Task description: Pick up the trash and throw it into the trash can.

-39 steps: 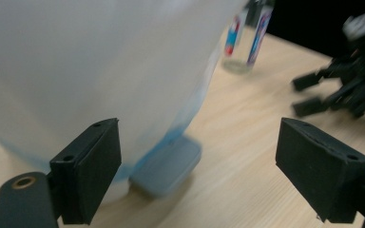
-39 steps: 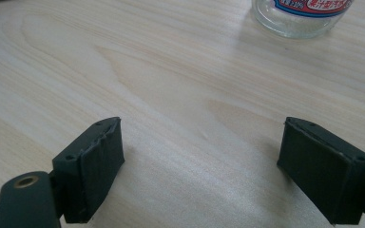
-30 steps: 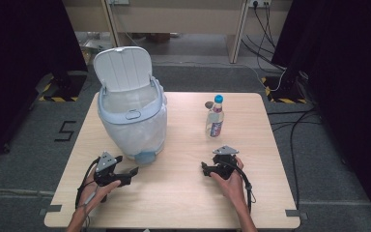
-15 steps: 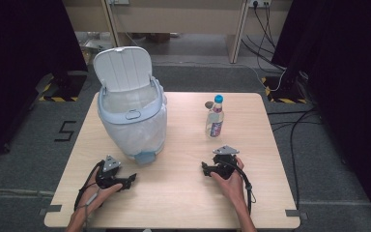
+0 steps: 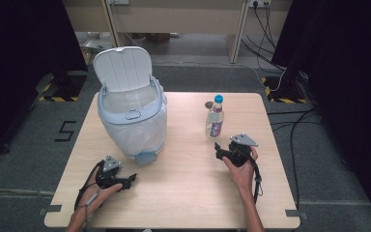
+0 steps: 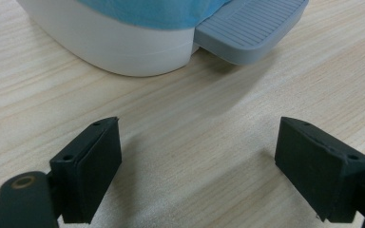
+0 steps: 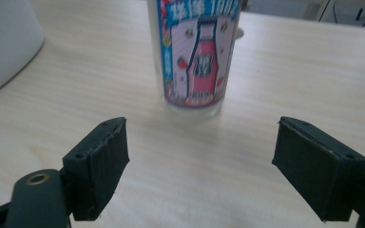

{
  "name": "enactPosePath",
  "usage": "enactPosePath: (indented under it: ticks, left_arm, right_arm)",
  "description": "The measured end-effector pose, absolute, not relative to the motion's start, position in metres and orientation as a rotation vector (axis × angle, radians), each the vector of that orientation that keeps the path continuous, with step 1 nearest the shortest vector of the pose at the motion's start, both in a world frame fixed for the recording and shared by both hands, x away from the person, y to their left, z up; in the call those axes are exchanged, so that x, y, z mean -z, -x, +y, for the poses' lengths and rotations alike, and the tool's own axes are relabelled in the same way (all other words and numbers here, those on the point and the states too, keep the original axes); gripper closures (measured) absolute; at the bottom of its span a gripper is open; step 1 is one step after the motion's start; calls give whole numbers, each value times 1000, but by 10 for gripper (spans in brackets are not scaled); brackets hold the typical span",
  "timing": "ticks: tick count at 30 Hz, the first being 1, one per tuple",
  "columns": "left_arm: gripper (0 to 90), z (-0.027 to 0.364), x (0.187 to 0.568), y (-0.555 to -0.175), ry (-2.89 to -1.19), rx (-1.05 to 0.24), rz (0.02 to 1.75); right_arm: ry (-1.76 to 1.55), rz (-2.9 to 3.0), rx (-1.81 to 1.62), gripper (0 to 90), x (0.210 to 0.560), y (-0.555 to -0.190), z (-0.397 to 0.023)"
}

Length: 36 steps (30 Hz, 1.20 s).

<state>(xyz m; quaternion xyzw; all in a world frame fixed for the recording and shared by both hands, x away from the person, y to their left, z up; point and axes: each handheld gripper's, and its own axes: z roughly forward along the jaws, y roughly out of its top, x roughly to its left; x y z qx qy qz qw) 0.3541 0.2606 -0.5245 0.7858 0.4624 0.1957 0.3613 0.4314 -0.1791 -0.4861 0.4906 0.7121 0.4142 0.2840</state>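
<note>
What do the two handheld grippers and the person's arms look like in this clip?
Both the left gripper and the right gripper are black, each topped by a grey three-cornered plate, with a black cable trailing back along the forearm. Jaws are blocky black pads with small screw holes. Forearms are bare, without sleeves.

Plastic, film and pale wood on one table

The light wooden table top (image 5: 183, 193) looks matt, with fine straight grain. The white plastic pedal bin (image 5: 133, 121) in the left middle of the high view is smooth and slightly glossy; its grey plastic pedal (image 6: 252, 28) is ribbed, and a thin blue plastic liner (image 6: 157, 9) hangs inside. The clear plastic bottle (image 7: 197, 52) carries a glossy printed label. The black gripper pads (image 7: 100, 161) look matt and a little rough.
</note>
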Motion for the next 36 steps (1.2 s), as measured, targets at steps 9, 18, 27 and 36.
enactPosePath:
  ticks: [9,18,27,36]
  left_arm:
    - [147,261,525,-354,-2018,-504,1191]
    - [147,261,525,-354,-2020,-506,1189]
    - [146,261,525,-354,-2018,-503,1191]
    - [144,261,525,-354,-2018,-504,1191]
  right_arm:
    - [-1268,1890,-1148,185,478,-459,-167]
    - [-1234,1864,-1166,176,471,-487,-156]
    - [-1247,1877,-1189,251,487,-510,-149]
    - [-1236,1857,-1212,285,483,-504,-146]
